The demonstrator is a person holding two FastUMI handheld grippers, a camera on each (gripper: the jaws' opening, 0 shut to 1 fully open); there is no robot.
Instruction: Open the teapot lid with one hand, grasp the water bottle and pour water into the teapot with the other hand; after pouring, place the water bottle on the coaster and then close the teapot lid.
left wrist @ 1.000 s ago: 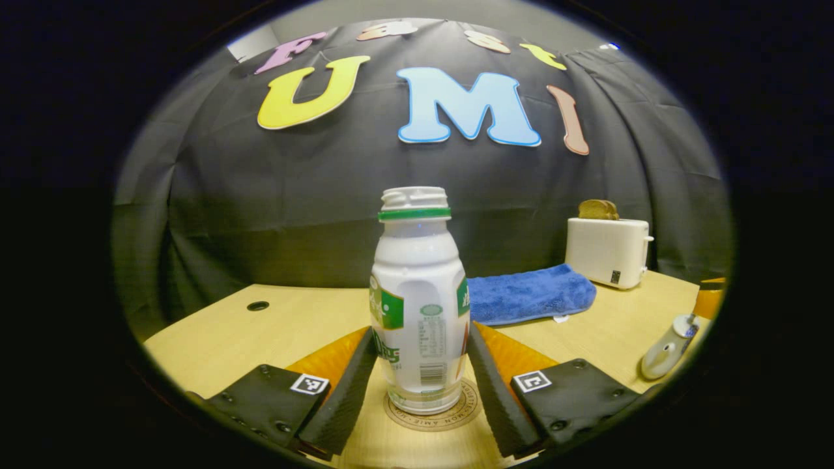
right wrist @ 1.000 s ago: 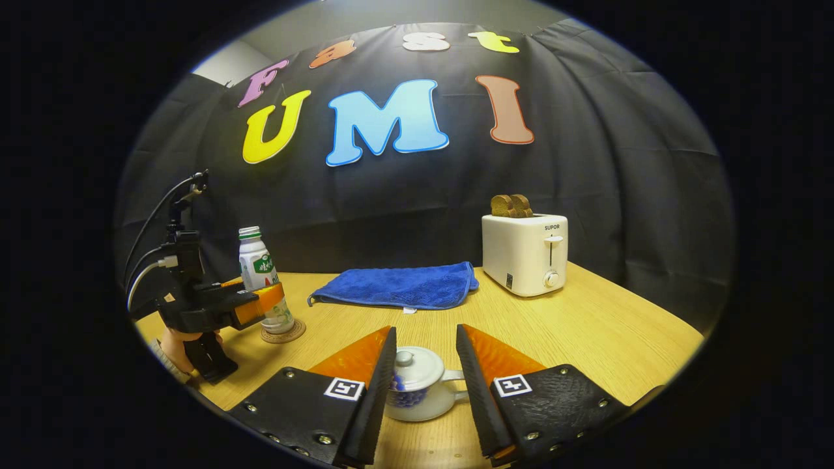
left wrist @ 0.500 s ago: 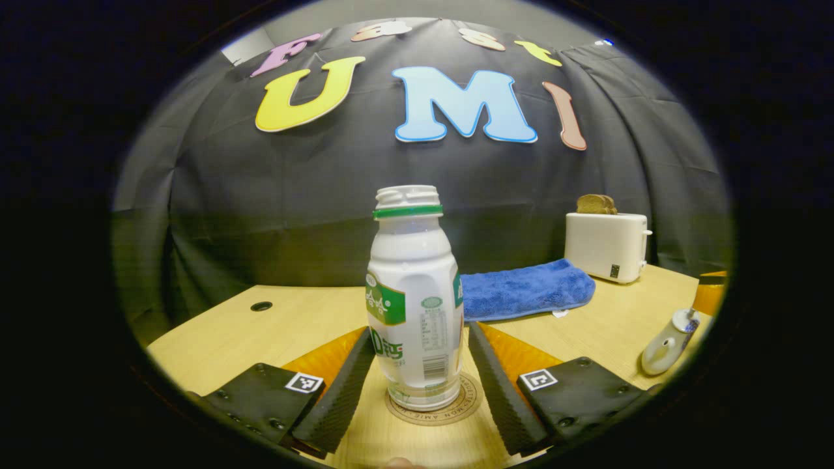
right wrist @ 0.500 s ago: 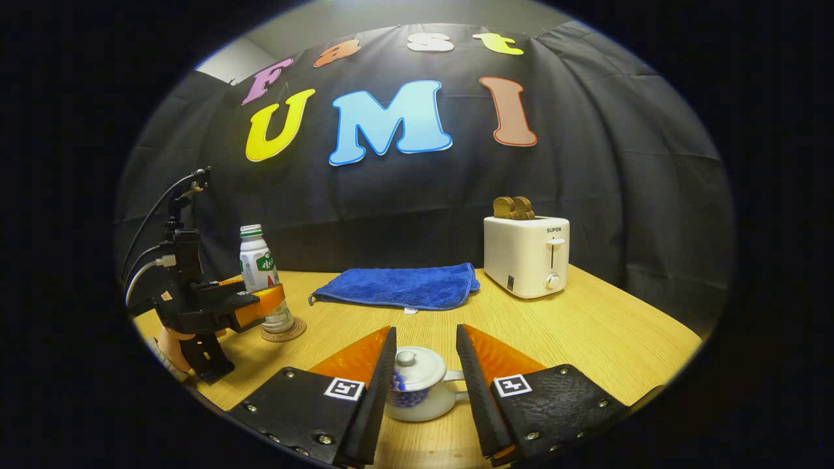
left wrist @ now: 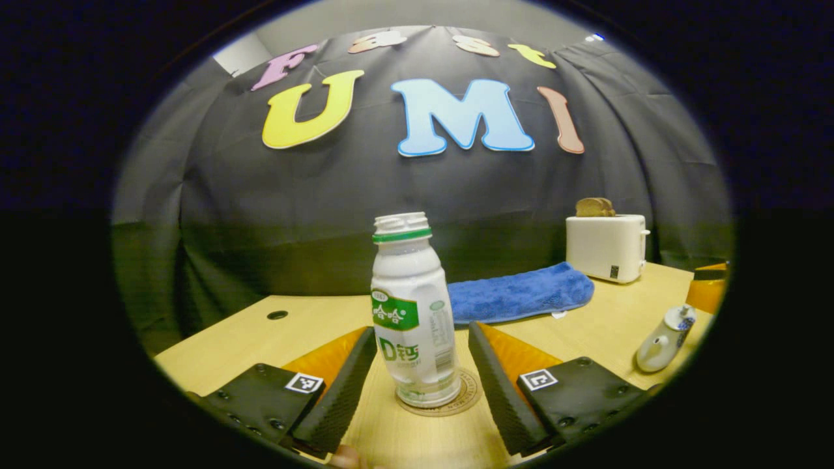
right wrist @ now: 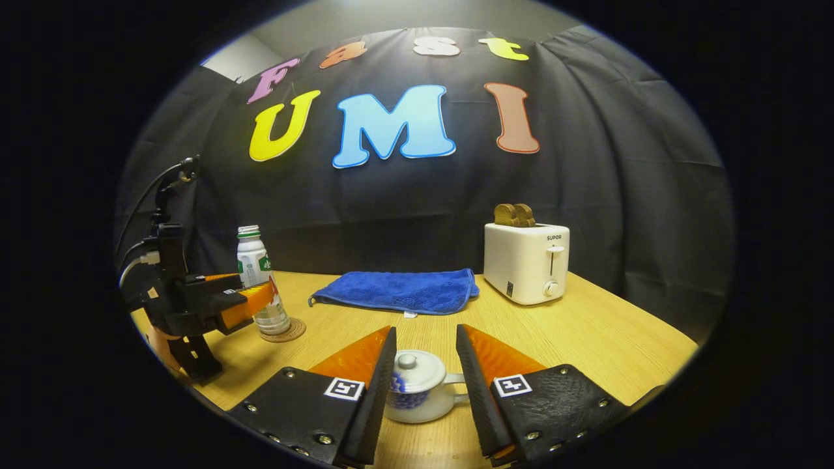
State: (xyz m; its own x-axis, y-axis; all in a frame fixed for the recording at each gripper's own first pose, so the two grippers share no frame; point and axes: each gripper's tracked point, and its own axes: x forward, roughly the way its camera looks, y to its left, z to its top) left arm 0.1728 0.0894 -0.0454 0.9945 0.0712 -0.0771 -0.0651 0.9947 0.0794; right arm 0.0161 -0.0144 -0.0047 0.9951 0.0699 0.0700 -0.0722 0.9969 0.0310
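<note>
An uncapped white water bottle (left wrist: 414,312) with a green label stands upright on a round coaster (left wrist: 466,397). My left gripper (left wrist: 422,332) is open, its fingers either side of the bottle with a gap on each side. In the right gripper view the bottle (right wrist: 257,267), the coaster (right wrist: 283,332) and the left gripper (right wrist: 251,303) are at the far left. A white teapot (right wrist: 417,387) with blue patterning carries its lid (right wrist: 414,368) and sits between the fingers of my open right gripper (right wrist: 425,332), untouched. The teapot (left wrist: 661,339) also appears at the right of the left gripper view.
A folded blue towel (right wrist: 397,290) lies at the back of the wooden table (right wrist: 586,339). A white toaster (right wrist: 526,264) holding toast stands at the back right. A cable hole (left wrist: 277,315) is in the table's far left. A hand holds the left gripper near the table's left edge.
My left gripper's fingers have come off the bottle and drawn back from it; the bottle stays standing on the coaster. The right gripper has barely shifted over the teapot.
</note>
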